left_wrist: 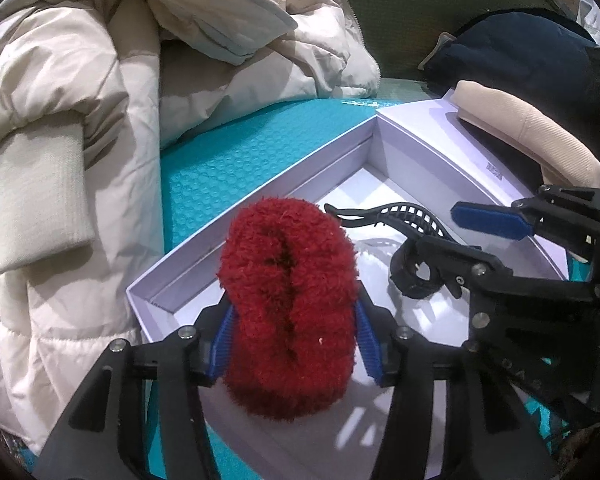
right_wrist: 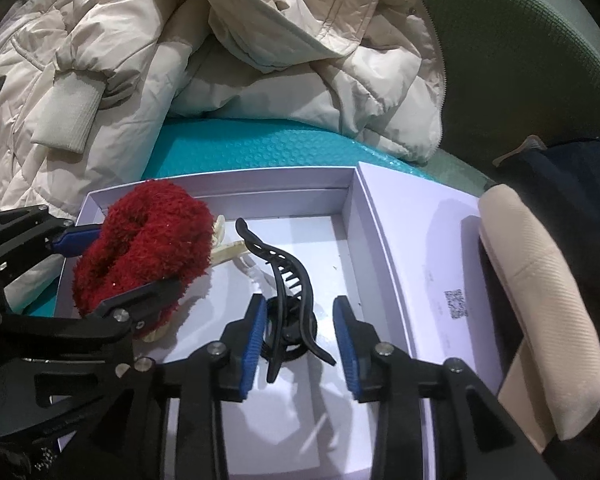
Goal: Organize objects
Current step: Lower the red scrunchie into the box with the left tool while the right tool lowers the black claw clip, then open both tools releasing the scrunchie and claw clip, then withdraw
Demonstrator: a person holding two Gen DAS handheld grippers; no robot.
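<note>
Coat [left_wrist: 60,140]: cream puffer, heaped left of and behind the box.
Left gripper [left_wrist: 292,344]: fingers clamped on both sides of a red scrunchie [left_wrist: 288,312], held over the box's left part.
Box [right_wrist: 228,184]: shallow, white, open, on a teal mat [right_wrist: 240,148].
Clip [right_wrist: 288,280]: black hair claw, lying inside the box.
Right gripper [right_wrist: 300,340]: fingers apart, either side of the clip, not gripping.
Lid [right_wrist: 428,248]: white, touching the box's right edge.
</note>
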